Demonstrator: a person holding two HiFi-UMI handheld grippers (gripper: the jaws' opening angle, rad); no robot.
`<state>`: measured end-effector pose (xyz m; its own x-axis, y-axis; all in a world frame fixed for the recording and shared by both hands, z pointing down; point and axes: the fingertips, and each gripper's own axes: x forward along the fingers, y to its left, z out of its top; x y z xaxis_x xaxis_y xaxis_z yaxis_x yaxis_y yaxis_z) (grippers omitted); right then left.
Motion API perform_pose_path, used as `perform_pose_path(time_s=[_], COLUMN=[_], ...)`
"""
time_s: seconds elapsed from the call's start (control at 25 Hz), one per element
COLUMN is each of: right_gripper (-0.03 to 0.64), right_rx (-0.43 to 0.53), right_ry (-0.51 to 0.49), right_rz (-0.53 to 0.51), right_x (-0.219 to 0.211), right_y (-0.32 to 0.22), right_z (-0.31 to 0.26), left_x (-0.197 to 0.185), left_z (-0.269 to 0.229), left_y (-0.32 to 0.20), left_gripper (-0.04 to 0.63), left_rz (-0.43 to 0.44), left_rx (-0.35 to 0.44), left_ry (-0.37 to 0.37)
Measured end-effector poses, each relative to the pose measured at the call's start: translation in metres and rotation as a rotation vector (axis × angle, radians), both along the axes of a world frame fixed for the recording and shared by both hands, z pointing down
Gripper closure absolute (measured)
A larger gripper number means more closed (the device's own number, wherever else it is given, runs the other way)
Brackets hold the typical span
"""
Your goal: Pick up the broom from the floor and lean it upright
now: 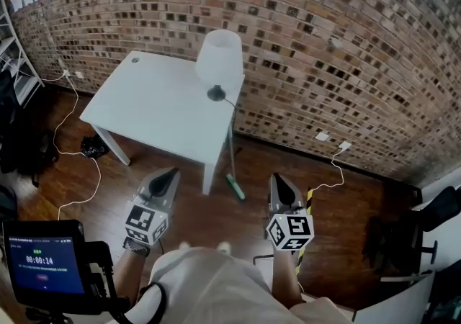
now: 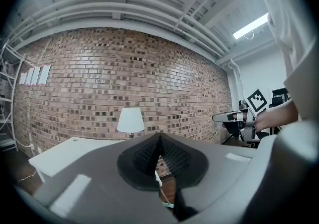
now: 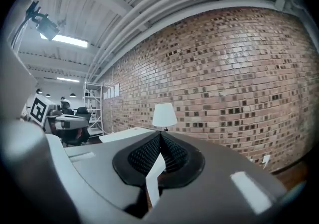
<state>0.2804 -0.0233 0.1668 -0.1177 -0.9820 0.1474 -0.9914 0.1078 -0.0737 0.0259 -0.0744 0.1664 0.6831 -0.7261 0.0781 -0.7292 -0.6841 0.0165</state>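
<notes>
**Broom upright at the table, both grippers shut and empty**

Broom (image 1: pixel 233 160): stands near upright at the right front corner of the white table (image 1: pixel 155 110). Its green head (image 1: pixel 235 187) is on the wooden floor (image 1: pixel 216 218), just right of the table's front leg. The thin handle rises to the table's right edge and seems to rest against it; the contact itself is too small to confirm.

Left gripper (image 1: pixel 172 171): held low in front of the person, pointing toward the table, well apart from the broom. In the left gripper view the 2 ribbed pads of the left gripper (image 2: pixel 160 137) meet at the tips, with nothing between them.

Right gripper (image 1: pixel 276 178): level with the left one, to the right of the broom head and not touching it. In the right gripper view the jaws of the right gripper (image 3: pixel 160 135) are closed together, nothing gripped. The white strip seen in the gap below the pads is the table beyond.

Surroundings: 1 white-shaded lamp (image 1: pixel 219 56) stands on the table near its right edge. A brick wall (image 1: pixel 346 49) is behind. A white cable (image 1: pixel 78 151) trails over the floor to the left.
</notes>
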Motion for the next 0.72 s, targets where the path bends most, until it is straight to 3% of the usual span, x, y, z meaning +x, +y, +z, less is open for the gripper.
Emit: perform_pose_path(time_s=[0.32, 0.52, 0.64, 0.72], right_gripper=[0.604, 0.604, 0.604, 0.604], right_rx=[-0.006, -0.03, -0.004, 0.032], right_ry=[0.07, -0.036, -0.06, -0.061], right_rz=[0.042, 0.047, 0.059, 0.009], right_x=[-0.032, -0.029, -0.029, -0.036], right_y=[0.073, 0.121, 0.138, 0.157], right_z=[0.016, 0.027, 0.03, 0.022], left_x=[-0.052, -0.067, -0.067, -0.064], left_z=[0.033, 0.025, 0.021, 0.013], left_y=[0.033, 0.064, 0.081, 0.104], left_gripper=[0.595, 0.595, 0.595, 0.595], left_rz=[-0.049, -0.09, -0.082, -0.079], left_rx=[-0.004, -0.001, 0.034, 0.078], left_ry=[-0.036, 0.0, 0.019, 0.035])
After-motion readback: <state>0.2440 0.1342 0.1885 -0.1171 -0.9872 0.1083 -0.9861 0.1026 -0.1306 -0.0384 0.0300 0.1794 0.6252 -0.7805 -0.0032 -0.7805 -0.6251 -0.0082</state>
